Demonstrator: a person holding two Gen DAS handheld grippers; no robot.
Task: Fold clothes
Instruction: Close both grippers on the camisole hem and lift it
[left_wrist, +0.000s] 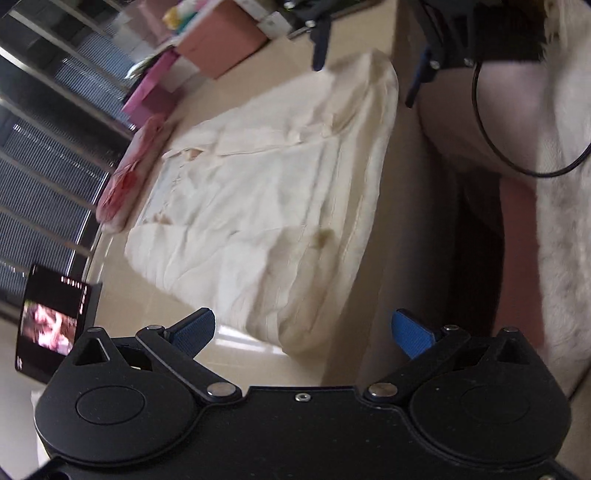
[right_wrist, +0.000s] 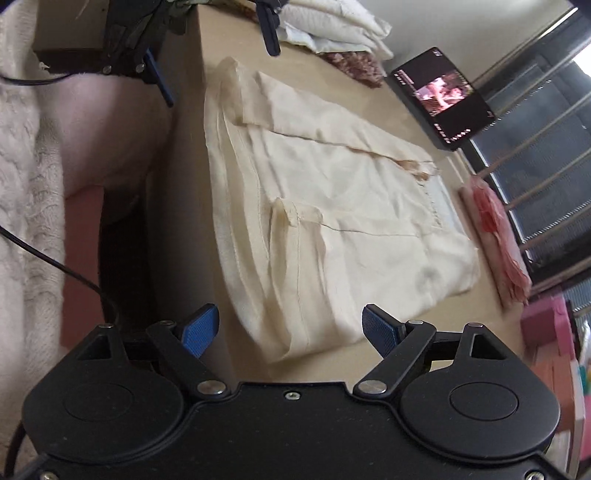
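Garment (left_wrist: 258, 206) lies on bench (left_wrist: 236, 350) as a flat cream rectangle, sides turned in, folding apparently near done; left tool (left_wrist: 303, 334) and right tool (right_wrist: 290, 326) both gape empty at opposite ends.

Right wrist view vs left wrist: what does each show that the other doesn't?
Only the right wrist view: a stack of folded white cloth at the table's far end.

Only the left wrist view: a salmon-pink box at the far end of the table.

Both: the cream garment, folded flat on the table; the lit phone; the pink patterned cloth beside the garment; the person's knitted white sleeve. Each view also catches the other gripper across the garment. The left gripper and the right gripper are both open and hold nothing.
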